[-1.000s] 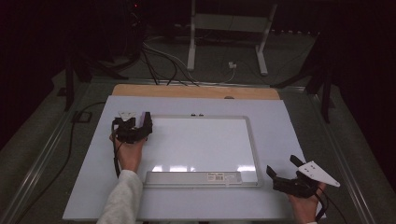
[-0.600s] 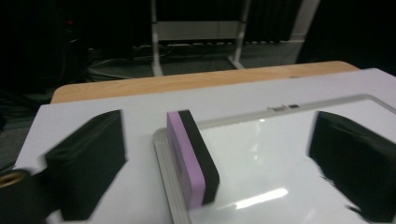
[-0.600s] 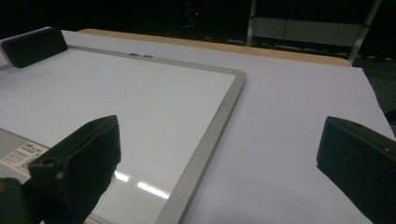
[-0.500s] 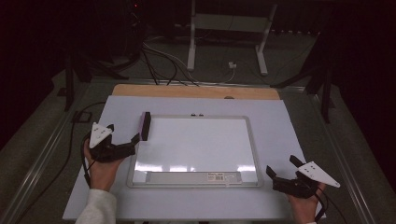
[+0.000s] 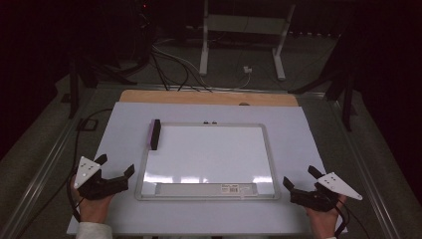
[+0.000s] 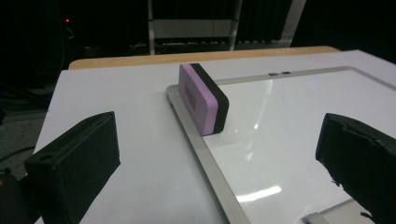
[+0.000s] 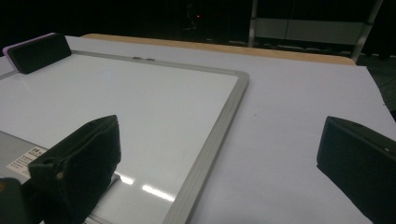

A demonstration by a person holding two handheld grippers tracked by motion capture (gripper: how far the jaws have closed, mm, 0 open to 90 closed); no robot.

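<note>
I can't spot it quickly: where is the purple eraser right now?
In the high view the eraser stands on edge at the whiteboard's far left corner, against its frame, well ahead of the left gripper.

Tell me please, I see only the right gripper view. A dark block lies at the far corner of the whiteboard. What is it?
Observer: It is an eraser. It stands on its long edge by the left frame of the whiteboard, and its other face is purple.
Operator: Does the left gripper hold it?
Observer: No. The left gripper is apart from it, beside the board's near left corner, with its tongs open.
Operator: And where is my own gripper?
Observer: The right gripper is beside the board's near right corner, tongs open and holding nothing.
</note>
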